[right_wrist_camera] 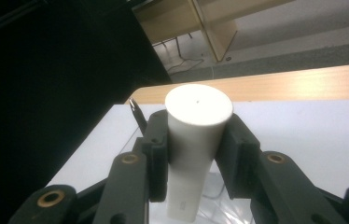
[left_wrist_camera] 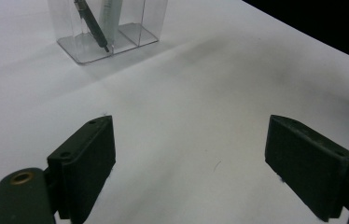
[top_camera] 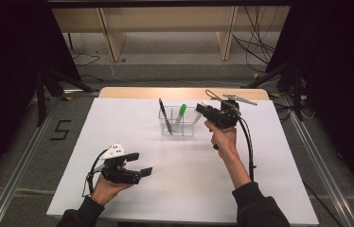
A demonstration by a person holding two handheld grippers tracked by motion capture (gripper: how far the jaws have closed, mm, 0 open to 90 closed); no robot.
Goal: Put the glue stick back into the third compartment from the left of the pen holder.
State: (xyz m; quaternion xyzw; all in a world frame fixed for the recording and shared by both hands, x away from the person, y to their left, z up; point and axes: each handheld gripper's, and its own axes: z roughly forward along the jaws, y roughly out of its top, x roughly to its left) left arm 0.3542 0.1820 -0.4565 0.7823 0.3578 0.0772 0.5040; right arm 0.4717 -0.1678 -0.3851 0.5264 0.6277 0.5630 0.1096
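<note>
While the white cylinder [right_wrist_camera: 196,149] stands gripped between the two black jaws of the right claw [right_wrist_camera: 195,156], its flat round end faces up toward the camera and its long axis runs steeply down toward the clear organizer [top_camera: 177,124] beneath it. It looks like a smooth, matte marker or tube, held at the organizer's right end, so lowering it along that axis into the right compartment seems the likely next move. The organizer is transparent plastic with divided compartments; a black pen [top_camera: 165,116] leans in its left part and a green-capped marker [top_camera: 180,114] stands in the middle. It sits toward the far centre of the white desk [top_camera: 175,189], whose surface is plain and matte. The left claw [top_camera: 139,163] rests low at the near left, well apart from the organizer, jaws spread wide and holding nothing.
</note>
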